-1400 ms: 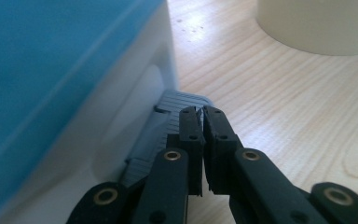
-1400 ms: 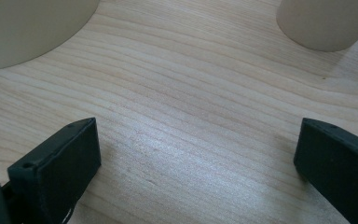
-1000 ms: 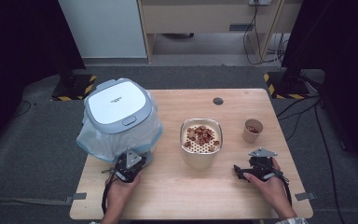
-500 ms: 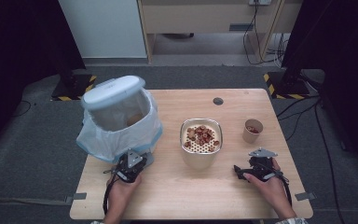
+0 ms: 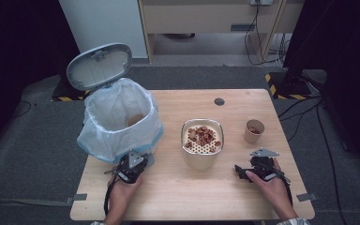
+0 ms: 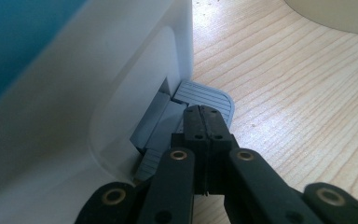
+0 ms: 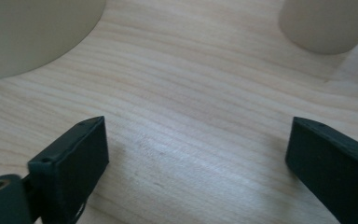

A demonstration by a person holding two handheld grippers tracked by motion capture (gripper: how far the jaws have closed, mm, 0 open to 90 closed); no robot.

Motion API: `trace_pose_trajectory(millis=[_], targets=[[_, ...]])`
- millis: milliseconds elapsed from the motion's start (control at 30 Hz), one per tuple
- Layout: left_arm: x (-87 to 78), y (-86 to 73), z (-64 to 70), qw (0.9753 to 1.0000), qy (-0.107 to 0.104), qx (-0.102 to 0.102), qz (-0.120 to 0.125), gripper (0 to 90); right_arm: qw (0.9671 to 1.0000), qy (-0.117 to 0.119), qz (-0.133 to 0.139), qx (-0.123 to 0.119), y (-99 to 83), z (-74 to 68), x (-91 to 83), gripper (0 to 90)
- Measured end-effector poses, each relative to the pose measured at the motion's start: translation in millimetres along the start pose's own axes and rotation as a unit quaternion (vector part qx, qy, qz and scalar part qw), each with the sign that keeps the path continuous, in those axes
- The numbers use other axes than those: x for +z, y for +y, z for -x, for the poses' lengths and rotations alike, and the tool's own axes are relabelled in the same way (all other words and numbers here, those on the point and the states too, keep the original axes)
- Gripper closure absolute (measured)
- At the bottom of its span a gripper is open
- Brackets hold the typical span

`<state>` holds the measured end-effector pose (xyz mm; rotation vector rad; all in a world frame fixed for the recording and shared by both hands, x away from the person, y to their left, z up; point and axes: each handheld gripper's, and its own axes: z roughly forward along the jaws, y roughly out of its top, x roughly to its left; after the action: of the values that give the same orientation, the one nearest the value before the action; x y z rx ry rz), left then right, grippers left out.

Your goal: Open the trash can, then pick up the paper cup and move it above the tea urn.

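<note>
Pale wood tabletop [image 5: 168,197]: bin [image 5: 119,124] lid up under closed left tool [image 6: 204,125] on pedal [image 6: 205,95]; right tool [image 7: 196,161] apart, idle; bowl [image 5: 201,149] seemingly unemptied.

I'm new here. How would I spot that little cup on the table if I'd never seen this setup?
Start at the big white bin with its lid up, on the table's left side. Go right past the square tan pot of brown bits in the middle. The cup stands alone beyond it, the smallest container and the only round one, tan, with brown bits inside.
</note>
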<state>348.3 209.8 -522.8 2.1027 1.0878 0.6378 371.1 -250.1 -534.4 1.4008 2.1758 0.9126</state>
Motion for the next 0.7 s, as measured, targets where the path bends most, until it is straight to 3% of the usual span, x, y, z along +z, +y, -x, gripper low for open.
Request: trace_pose_trajectory(millis=[133,433,700], targets=[[0.0,0.1,0.2,1.0000,0.000,0.002,0.000,89.6,0.9996,-0.016,0.013,0.021,1.9,4.4,-5.6,7.7],[0.0,0.1,0.5,1.0000,0.001,0.002,0.000,89.7,0.9977,-0.049,0.029,0.038,3.4,11.5,-11.4,9.4],[0.1,-0.1,0.5,1.0000,0.001,0.003,0.000,89.6,0.9933,-0.072,0.063,0.065,12.3,19.8,-23.7,11.0]])
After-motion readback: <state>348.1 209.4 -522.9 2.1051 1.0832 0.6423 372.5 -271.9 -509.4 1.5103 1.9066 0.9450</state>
